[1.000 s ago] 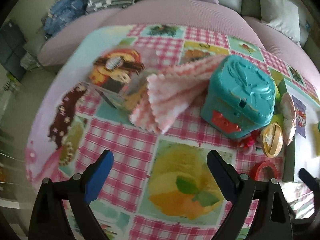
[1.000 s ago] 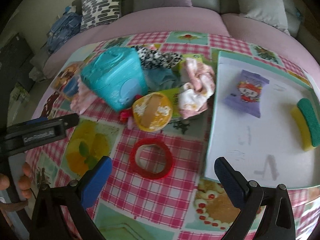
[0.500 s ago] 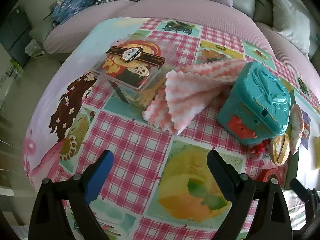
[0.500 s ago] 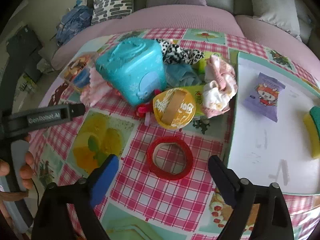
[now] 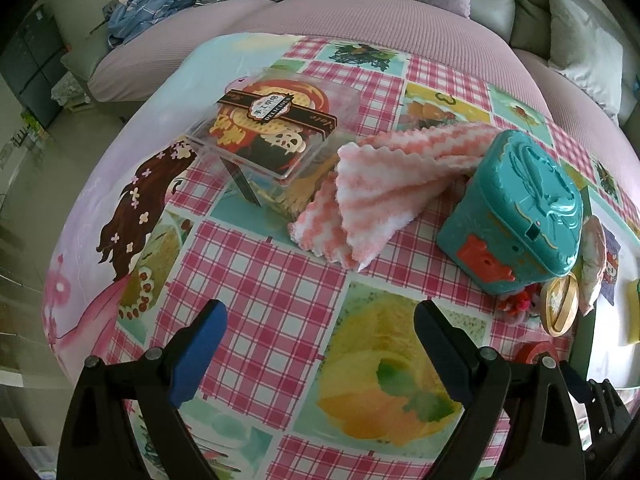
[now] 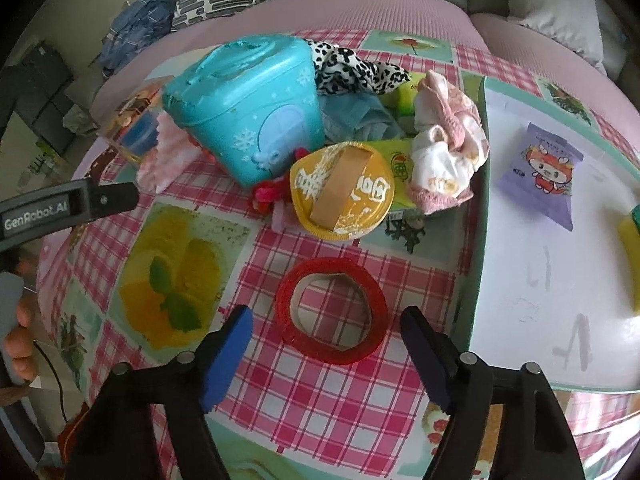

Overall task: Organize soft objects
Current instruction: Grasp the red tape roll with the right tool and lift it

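**Sorting soft goods: right hand-held gripper lines up on the red ring**

Lying flat on the checked bench cloth, the red ring [image 6: 331, 311] sits just ahead of the right hand-held gripper [image 6: 326, 354], roughly centred on the gap. Its jaws have just been closing, yet remain spread, pads clear of the ring: likely a pre-grasp alignment.

Beyond, soft items are heaped beside the teal box [image 6: 248, 110]: pink-white cloth bundle [image 6: 446, 152], leopard fabric [image 6: 352, 66].

Left hand-held gripper [image 5: 320, 344] hangs spread and empty over the bench [image 5: 260, 280]; the pink zigzag towel [image 5: 384, 188] lies ahead, well apart, draped against the clear snack box [image 5: 276, 128].
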`<state>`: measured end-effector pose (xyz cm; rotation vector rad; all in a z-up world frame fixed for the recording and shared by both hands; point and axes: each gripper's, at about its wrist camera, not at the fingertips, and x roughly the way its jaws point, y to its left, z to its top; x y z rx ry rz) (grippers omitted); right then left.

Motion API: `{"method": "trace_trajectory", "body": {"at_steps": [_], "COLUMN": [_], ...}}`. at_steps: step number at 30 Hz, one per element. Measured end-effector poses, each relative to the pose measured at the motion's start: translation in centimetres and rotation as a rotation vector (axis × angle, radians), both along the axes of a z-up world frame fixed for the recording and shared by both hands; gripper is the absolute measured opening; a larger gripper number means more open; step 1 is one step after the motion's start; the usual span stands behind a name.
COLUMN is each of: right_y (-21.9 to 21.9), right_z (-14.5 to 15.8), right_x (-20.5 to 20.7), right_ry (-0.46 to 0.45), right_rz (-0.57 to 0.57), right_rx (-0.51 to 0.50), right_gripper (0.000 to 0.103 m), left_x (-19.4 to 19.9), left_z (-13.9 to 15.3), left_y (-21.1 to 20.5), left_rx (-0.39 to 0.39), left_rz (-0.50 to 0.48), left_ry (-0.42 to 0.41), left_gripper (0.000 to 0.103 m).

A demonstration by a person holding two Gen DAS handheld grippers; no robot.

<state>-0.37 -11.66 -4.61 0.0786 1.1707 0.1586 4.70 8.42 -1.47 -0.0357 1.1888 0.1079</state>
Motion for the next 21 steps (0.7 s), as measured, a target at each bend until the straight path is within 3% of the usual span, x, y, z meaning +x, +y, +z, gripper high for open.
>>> {"method": "trace_trajectory", "body": {"at_steps": [4, 11, 21], "right_y": [0.6, 1.3, -0.1], "right_z": [-0.2, -0.7, 0.9], "right_x": [0.2, 0.0, -1.0], "right_ry": [-0.006, -0.013, -0.037], "right_rz": [0.007, 0.02, -0.004], "right_rx": [-0.059, -0.107, -0.052], "right_gripper": [0.063, 0.057, 0.056], "left_x": [0.2, 0.4, 0.3], "left_z": [-0.3, -0.9, 0.0], "left_y": [0.0, -0.2, -1.0], "left_rx": [-0.003, -0.006, -0.008], "left_rz": [0.005, -0.001, -0.022], "left_ry": [0.006, 0.023, 0.0], "left_gripper": [0.095, 0.095, 0.095]}}
